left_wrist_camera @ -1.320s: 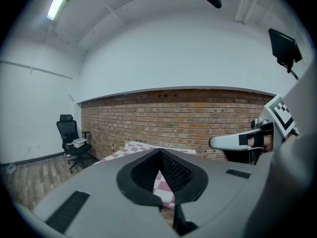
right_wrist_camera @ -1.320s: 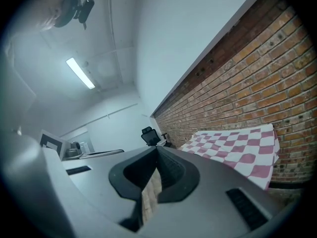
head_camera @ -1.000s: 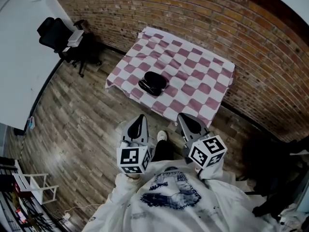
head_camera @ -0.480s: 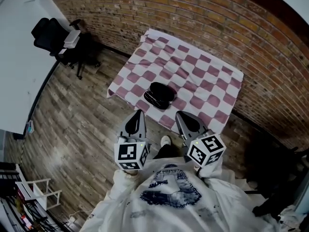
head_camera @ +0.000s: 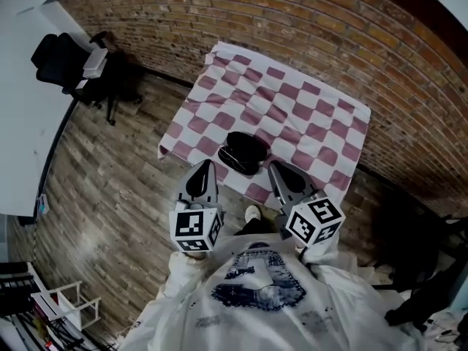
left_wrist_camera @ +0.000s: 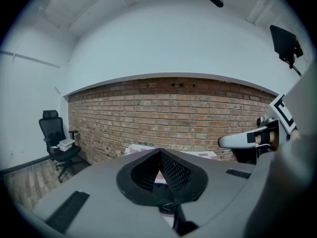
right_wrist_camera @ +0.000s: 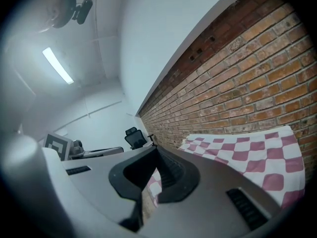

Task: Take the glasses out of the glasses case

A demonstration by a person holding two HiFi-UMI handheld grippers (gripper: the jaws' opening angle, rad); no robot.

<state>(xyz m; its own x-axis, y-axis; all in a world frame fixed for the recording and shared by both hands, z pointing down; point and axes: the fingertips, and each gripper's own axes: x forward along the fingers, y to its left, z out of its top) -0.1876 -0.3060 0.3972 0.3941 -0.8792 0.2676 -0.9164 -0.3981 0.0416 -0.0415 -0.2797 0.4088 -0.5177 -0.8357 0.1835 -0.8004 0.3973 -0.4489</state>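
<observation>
My left gripper [head_camera: 204,172] and right gripper [head_camera: 280,172] are closed, empty; the glasses case [head_camera: 243,153] lies just ahead between them, long axis crosswise.

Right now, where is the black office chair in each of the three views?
Head view: the office chair is at the upper left, near the end of the brick wall.
Left gripper view: it is at the left edge, at mid height, left of the brick wall.
Right gripper view: it is small, left of centre, at the wall's far end.
Shared landmark: the brick wall.
</observation>
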